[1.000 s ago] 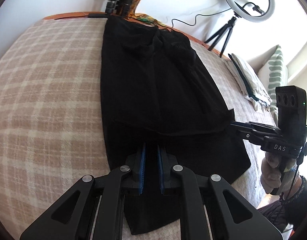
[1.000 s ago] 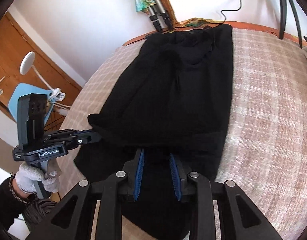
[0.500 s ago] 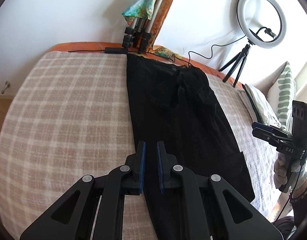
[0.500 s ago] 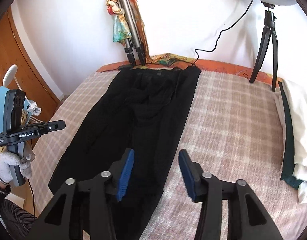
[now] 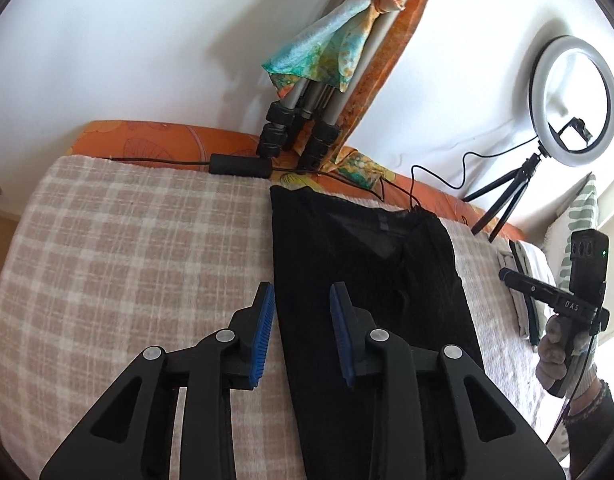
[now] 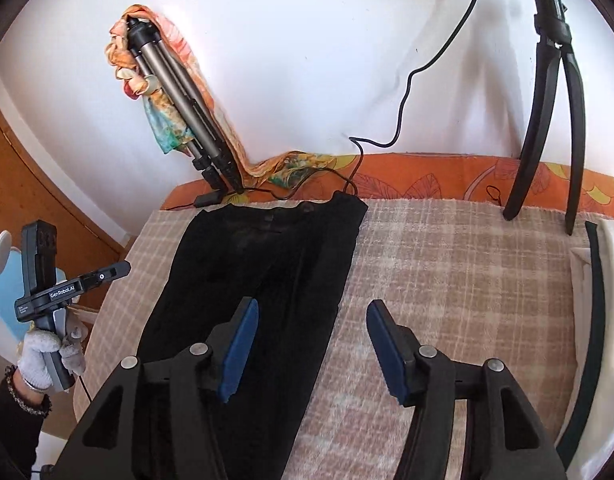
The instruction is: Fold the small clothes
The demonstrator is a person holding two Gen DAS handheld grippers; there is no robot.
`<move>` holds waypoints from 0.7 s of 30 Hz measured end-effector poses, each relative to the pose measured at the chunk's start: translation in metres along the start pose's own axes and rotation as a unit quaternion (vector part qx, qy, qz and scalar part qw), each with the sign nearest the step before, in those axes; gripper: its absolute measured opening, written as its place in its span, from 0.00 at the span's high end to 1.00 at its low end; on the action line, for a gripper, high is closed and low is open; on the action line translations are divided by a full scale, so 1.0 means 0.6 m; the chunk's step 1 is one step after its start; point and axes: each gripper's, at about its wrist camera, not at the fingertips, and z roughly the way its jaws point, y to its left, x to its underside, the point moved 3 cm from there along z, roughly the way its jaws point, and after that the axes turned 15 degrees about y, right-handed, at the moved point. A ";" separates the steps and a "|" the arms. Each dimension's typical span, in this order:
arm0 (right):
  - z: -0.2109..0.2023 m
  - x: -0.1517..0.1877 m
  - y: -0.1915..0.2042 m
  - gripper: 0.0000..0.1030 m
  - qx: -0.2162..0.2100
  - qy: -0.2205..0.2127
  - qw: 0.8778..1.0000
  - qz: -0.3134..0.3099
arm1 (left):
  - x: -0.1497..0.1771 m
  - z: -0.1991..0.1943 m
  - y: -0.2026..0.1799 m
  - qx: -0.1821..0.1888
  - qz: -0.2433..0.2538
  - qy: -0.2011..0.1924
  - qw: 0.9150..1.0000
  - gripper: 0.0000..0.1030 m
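A long black garment lies flat along the checked bed cover, its waistband at the far edge; it also shows in the right wrist view. My left gripper is open and empty, raised above the garment's left edge. My right gripper is open and empty, raised above the garment's right edge. Each gripper shows in the other's view: the right one at the far right, the left one at the far left.
A folded tripod with a colourful scarf leans on the wall behind the bed. A ring light on a small tripod stands at the back right. Folded white and green clothes lie at the bed's right side. Cables run along the orange bed edge.
Both grippers let go of the black garment, opened and lifted up and back. The folded-over lower part now lies flat, and the garment looks narrower and longer.
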 end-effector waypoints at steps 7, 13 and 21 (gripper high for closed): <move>0.064 -0.056 -0.047 0.48 -0.041 0.003 0.998 0.040 | -0.061 0.055 0.040 0.049 -0.047 0.006 0.998 0.74; 0.110 -0.093 -0.058 0.60 -0.045 0.014 0.998 0.042 | -0.087 0.097 0.047 0.060 -0.049 0.019 0.997 0.74; 0.130 -0.123 -0.060 0.60 -0.040 0.005 0.998 0.037 | -0.119 0.128 0.054 0.061 -0.051 0.014 0.997 0.74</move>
